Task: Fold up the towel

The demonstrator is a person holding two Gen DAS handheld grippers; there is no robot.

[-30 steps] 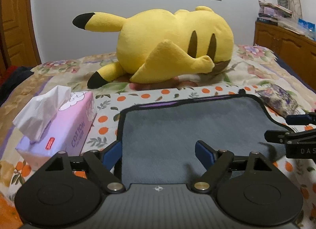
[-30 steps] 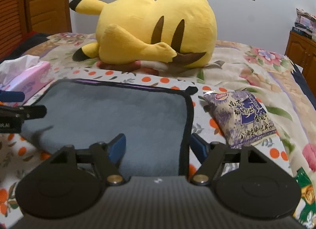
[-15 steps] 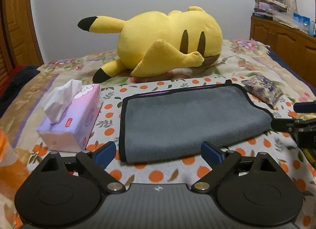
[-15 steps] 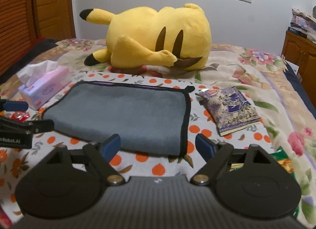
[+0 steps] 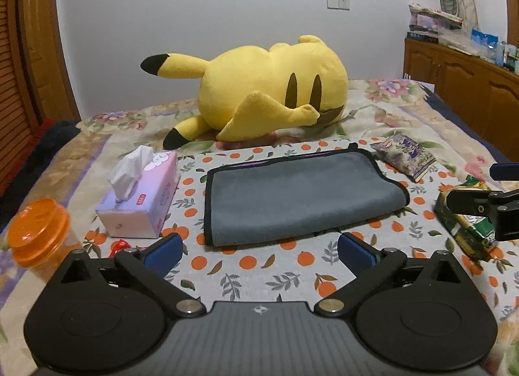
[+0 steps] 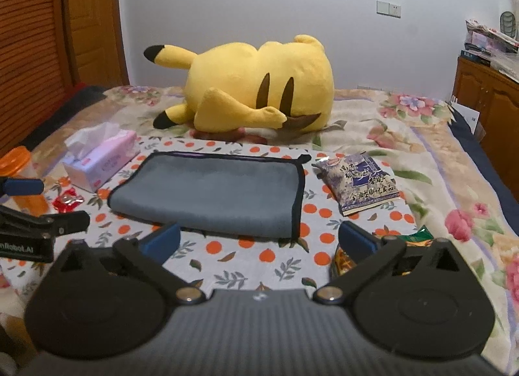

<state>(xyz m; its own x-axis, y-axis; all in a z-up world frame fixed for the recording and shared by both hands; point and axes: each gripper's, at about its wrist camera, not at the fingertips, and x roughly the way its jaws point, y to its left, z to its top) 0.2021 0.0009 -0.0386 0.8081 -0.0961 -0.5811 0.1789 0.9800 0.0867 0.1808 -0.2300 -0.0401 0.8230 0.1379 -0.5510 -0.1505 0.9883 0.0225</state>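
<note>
**Both grippers spread and empty, folded towel lying ahead of them**

Left wrist view: the left gripper (image 5: 260, 249) fills the bottom of the frame, its blue pads (image 5: 163, 250) spread wide with nothing between them. They hang above the orange-dotted sheet (image 5: 253, 273), clear of any object. The towel (image 5: 300, 192), grey with a black border, lies folded flat at mid-frame, just above the pads and apart from them. Left of it stands a tissue box (image 5: 141, 196); at the far left edge is an orange-lidded jar (image 5: 39, 230). A yellow plush (image 5: 269, 90) lies above the towel. A purple packet (image 5: 404, 155) sits at the towel's upper right corner, and a green packet (image 5: 464, 220) lies at the right edge, partly behind the right gripper (image 5: 483, 188), which enters there; its gap cannot be judged here.

Right wrist view: the right gripper (image 6: 259, 242) also has its pads (image 6: 356, 241) wide apart, holding nothing. The towel (image 6: 214, 192) lies just above them at mid-frame, untouched. This view shows the printed face of the purple packet (image 6: 360, 183), right of the towel, and a red wrapper (image 6: 68, 199) below the tissue box (image 6: 100, 158), which the other view barely shows. The left gripper (image 6: 35, 200) enters at the left edge, in front of the jar (image 6: 18, 162).
</note>
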